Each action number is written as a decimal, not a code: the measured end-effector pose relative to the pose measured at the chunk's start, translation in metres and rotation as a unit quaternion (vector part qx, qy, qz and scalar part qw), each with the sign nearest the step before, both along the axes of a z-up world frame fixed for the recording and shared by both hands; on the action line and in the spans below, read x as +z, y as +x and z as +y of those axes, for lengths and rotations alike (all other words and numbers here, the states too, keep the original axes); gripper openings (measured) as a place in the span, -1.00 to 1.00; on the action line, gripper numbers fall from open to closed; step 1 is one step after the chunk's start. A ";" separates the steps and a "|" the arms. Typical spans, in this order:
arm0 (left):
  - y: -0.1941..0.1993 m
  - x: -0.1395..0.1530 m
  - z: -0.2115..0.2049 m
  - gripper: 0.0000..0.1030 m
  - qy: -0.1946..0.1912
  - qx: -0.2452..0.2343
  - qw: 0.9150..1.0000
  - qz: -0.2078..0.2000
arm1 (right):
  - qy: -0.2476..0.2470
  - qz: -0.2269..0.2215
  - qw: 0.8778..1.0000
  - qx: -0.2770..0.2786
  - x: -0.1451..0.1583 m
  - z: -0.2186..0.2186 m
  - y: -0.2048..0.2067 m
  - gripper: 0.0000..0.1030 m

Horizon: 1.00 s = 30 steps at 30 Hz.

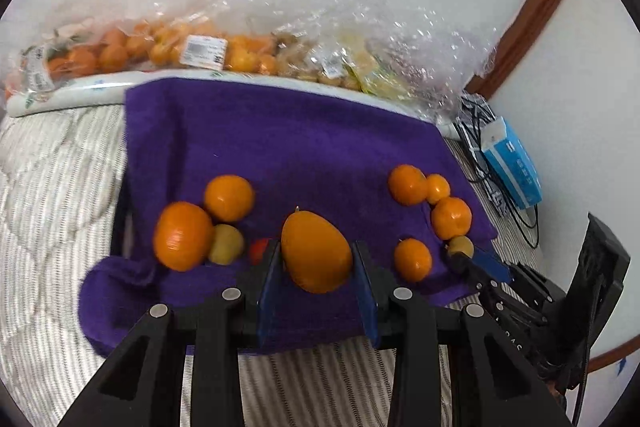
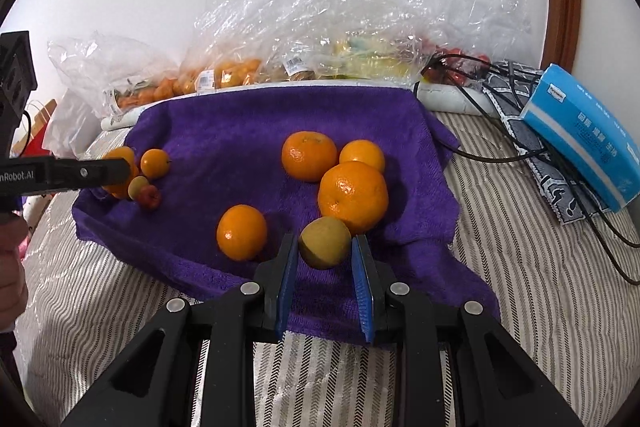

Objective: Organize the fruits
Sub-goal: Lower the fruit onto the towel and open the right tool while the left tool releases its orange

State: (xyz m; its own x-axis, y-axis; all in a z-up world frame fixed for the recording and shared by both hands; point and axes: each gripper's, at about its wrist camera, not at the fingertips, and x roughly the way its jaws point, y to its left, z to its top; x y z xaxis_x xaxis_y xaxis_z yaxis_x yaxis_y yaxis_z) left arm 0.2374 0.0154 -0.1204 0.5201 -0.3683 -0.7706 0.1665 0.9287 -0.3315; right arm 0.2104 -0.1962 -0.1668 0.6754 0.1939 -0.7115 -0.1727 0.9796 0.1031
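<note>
A purple towel point(image 1: 280, 147) lies on the bed with fruit in two groups. My left gripper point(image 1: 316, 255) is shut on a large orange fruit point(image 1: 316, 251), next to two oranges point(image 1: 184, 235), a yellow-green fruit point(image 1: 226, 243) and a small red fruit point(image 1: 258, 250). My right gripper point(image 2: 325, 245) has its jaws around a yellow-green fruit point(image 2: 325, 242), touching on both sides. Beside it lie several oranges point(image 2: 353, 197). The left gripper's fingers point(image 2: 116, 171) show at the left group in the right wrist view.
Clear plastic bags of fruit point(image 2: 320, 39) line the wall behind the towel. A blue tissue box point(image 2: 584, 131) and black cables point(image 2: 520, 155) lie at the right. The striped bedcover point(image 2: 520, 247) surrounds the towel.
</note>
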 end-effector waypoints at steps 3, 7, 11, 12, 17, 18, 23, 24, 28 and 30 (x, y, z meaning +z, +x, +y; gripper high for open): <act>0.002 -0.006 -0.004 -0.36 -0.001 -0.004 1.000 0.008 | -0.001 0.001 1.000 -0.001 -0.001 0.001 0.002 -0.47; 0.004 -0.012 -0.011 -0.36 0.005 -0.010 1.000 0.013 | -0.006 0.001 1.000 -0.001 -0.001 0.002 0.003 -0.47; 0.007 -0.014 -0.014 -0.36 0.012 -0.010 1.000 0.015 | -0.007 0.004 1.000 -0.002 -0.001 0.002 0.003 -0.47; 0.008 -0.015 -0.015 -0.36 0.014 -0.010 1.000 0.016 | -0.008 0.005 1.000 -0.002 -0.001 0.002 0.003 -0.47; 0.011 -0.019 -0.017 -0.36 0.020 -0.010 0.999 0.022 | -0.008 0.005 1.000 -0.003 -0.001 0.003 0.004 -0.47; 0.012 -0.020 -0.018 -0.36 0.022 -0.011 0.999 0.023 | -0.008 0.005 1.000 -0.003 -0.001 0.003 0.004 -0.47; 0.013 -0.024 -0.021 -0.35 0.028 -0.012 0.999 0.029 | -0.006 0.006 1.000 -0.003 -0.002 0.003 0.006 -0.47; 0.013 -0.025 -0.021 -0.35 0.028 -0.012 0.999 0.029 | -0.006 0.006 1.000 -0.004 -0.002 0.003 0.006 -0.47; 0.014 -0.027 -0.022 -0.35 0.032 -0.013 0.999 0.032 | -0.007 0.005 1.000 -0.004 -0.003 0.002 0.007 -0.47; 0.014 -0.028 -0.022 -0.35 0.033 -0.012 0.999 0.033 | -0.007 0.005 1.000 -0.004 -0.003 0.003 0.007 -0.47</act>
State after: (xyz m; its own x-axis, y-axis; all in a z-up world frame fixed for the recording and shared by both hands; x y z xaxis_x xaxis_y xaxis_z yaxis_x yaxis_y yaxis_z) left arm 0.2516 -0.0069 -0.1485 0.4580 -0.3279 -0.8263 0.1691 0.9446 -0.2812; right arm 0.2172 -0.1936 -0.1696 0.6693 0.1791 -0.7210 -0.1643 0.9822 0.0915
